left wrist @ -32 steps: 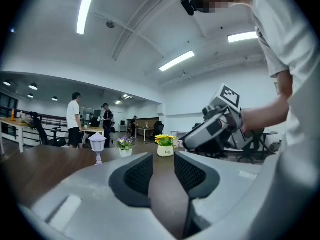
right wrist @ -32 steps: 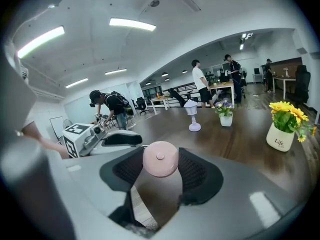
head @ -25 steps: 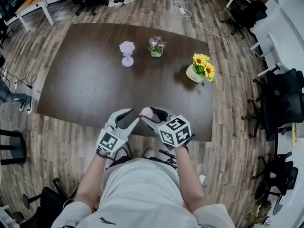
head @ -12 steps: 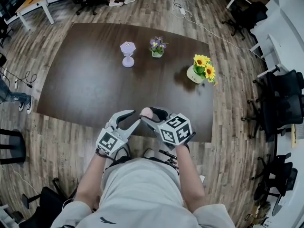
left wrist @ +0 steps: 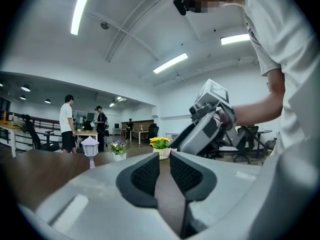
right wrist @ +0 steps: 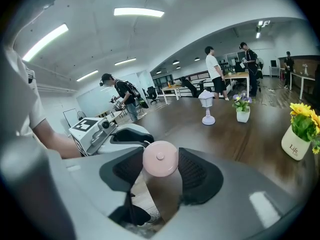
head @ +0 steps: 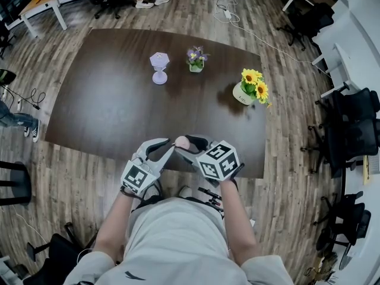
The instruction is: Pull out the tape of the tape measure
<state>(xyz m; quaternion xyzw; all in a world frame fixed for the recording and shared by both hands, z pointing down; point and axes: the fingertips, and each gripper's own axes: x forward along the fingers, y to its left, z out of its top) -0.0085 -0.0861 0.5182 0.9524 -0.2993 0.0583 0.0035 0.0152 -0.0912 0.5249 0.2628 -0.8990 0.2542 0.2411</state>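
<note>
While the right gripper [head: 189, 145] clamps it, the tape measure [head: 183, 141] – a small round pink case – sits over the 6 o'clock edge of the dark table [head: 107, 100]. From the right gripper view the case [right wrist: 160, 158] fills the gap, a black ribbed pad pressed to each side of it and a little button facing the camera. That's a firm hold, jaws fairly wide around the disc.

Now the left gripper [head: 167, 146] – it comes in from 9 o'clock of the case, tips right beside it, and its jaws have just been closing. Down its own view the left gripper [left wrist: 164, 159] shows only a narrow slot between the pads, brown table visible through it, and nothing I can make out caught in there. Whether the tape's end is between them, I can't tell. The other gripper looms at 2 o'clock in that view, marker cube on top.

Further out on the table: a lilac lantern ornament [head: 158, 67] at 11 o'clock of the case, a small pot of purple flowers [head: 195, 58] at 12, and a pot of sunflowers [head: 252, 86] at 2 o'clock. Black office chairs [head: 356, 129] line the 3 o'clock side of the room.
</note>
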